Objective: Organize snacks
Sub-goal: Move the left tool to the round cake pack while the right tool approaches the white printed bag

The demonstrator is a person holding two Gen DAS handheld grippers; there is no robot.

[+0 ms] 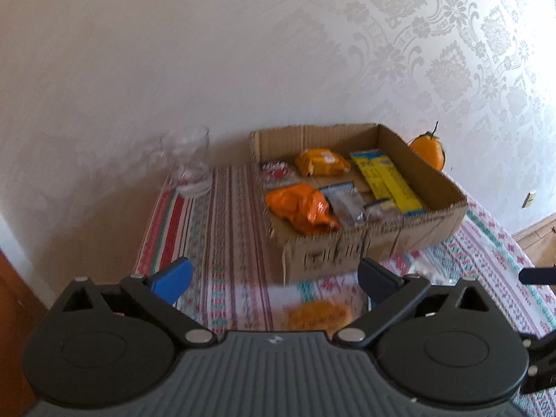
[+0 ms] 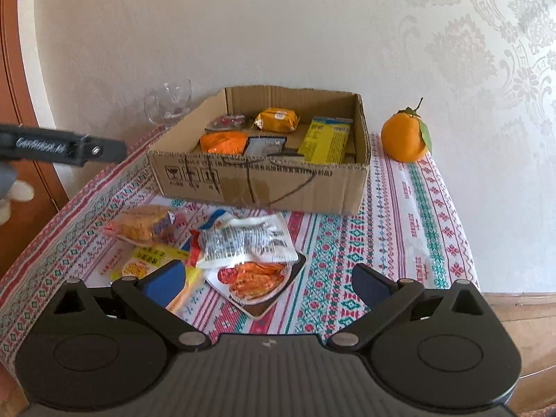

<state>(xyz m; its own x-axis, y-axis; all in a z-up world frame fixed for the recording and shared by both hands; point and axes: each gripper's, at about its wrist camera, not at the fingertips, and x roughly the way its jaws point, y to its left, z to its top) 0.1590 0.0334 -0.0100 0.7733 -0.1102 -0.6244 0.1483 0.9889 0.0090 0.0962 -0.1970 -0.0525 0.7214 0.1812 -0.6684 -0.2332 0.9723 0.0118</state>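
Both grippers, left gripper [image 1: 274, 279] and right gripper [image 2: 267, 283], gape wide, holding nothing.
Blurred orange packet [image 1: 318, 316] lies half-hidden behind the left gripper's body; cardboard box [image 2: 278, 187] beyond.

Pale damask-patterned wallpaper [image 2: 486, 52] ahead of the tongs; counter under a patterned striped cloth [image 2: 399, 215]; brown wooden door frame [image 2: 21, 69] far left.

**Cardboard, cloth, foil and glass**

The cardboard box [image 2: 264, 180] is matt brown corrugated board with ragged cut edges. The tablecloth [image 2: 399, 215] is woven patterned cloth, rough and dull. The loose snack packets [image 2: 243, 239] are glossy crinkled plastic film. The glass [image 1: 189, 160] is clear and shiny. The orange [image 2: 405, 139] has a dimpled, faintly glossy skin. The wall [image 2: 486, 69] bears embossed, satiny wallpaper.
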